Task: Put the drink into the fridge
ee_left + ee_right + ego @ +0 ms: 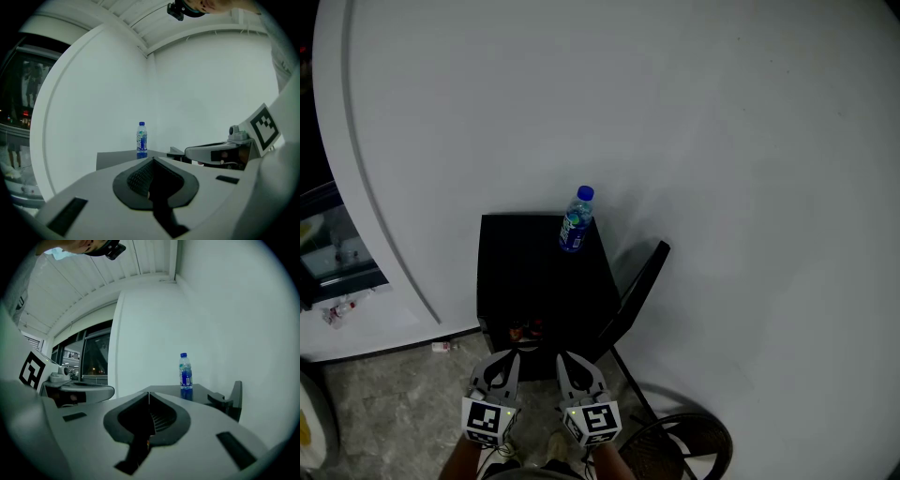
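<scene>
Clear plastic bottle (576, 221) atop boxy black fridge (525, 258)

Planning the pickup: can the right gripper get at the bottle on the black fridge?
Probably yes: the bottle stands alone on the fridge top, nothing between it and the right gripper, whose shut jaws must open first.

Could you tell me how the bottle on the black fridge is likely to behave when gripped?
The bottle is tall, narrow and upright, so a sideways nudge would probably tip it, and being round it might then roll off the fridge. Its clear plastic wall looks thin and may dent if squeezed.
</scene>
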The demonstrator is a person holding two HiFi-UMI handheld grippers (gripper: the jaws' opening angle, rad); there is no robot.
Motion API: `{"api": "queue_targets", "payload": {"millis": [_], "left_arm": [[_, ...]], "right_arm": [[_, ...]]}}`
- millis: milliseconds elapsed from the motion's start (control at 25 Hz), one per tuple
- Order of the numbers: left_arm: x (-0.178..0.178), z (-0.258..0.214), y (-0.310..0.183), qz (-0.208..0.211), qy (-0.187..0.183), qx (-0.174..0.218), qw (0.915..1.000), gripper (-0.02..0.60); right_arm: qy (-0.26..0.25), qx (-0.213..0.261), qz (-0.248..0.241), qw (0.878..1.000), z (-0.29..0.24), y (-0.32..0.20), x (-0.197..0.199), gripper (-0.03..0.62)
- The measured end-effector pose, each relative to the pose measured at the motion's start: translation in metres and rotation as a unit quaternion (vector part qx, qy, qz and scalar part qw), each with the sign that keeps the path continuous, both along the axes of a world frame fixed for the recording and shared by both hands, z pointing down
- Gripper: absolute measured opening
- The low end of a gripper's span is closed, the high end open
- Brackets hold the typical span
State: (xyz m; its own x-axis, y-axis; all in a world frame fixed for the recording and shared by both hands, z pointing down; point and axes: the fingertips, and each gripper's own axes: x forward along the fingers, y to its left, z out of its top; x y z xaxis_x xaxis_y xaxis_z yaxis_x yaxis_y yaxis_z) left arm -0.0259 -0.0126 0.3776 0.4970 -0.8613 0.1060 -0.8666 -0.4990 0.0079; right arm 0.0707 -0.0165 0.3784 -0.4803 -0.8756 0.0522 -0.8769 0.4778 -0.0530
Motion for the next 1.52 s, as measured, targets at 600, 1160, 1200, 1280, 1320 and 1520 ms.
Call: {"api": "queue_targets", "payload": {"millis": [600,1160,1200,1280,1320,1520], "left_arm": [[-0.005,-0.002,-0.012,0.010,-0.001,0.005,0.9999,0.003],[-0.045,-0.010,-0.016,0.058,-0.007,0.016,0.9982,0.003],[-0.049,-0.009,-0.017,0.059,-0.009,0.015,0.9981,0.003],[-0.055,-0.010,-0.020,0.062,-0.006,0.015,0.9980,0.003],[-0.056,-0.012,-0.021,0.063,-0.003,0.017,0.9978,0.003],[-0.057,-0.017,-0.035,0.064,0.005,0.021,0.9977,0.003]], "right_arm": [[0.011,0.000,0.006,1.000,0.003,-0.005,-0.005,0.028],[0.012,0.006,0.077,0.997,-0.006,0.004,-0.029,0.028],[0.012,0.008,0.082,0.997,-0.007,0.004,-0.031,0.029],[0.015,0.012,0.090,0.996,-0.010,0.004,-0.032,0.029],[0.018,0.014,0.093,0.995,-0.012,0.003,-0.032,0.028],[0.029,0.027,0.093,0.995,-0.019,-0.013,-0.031,0.029]]}}
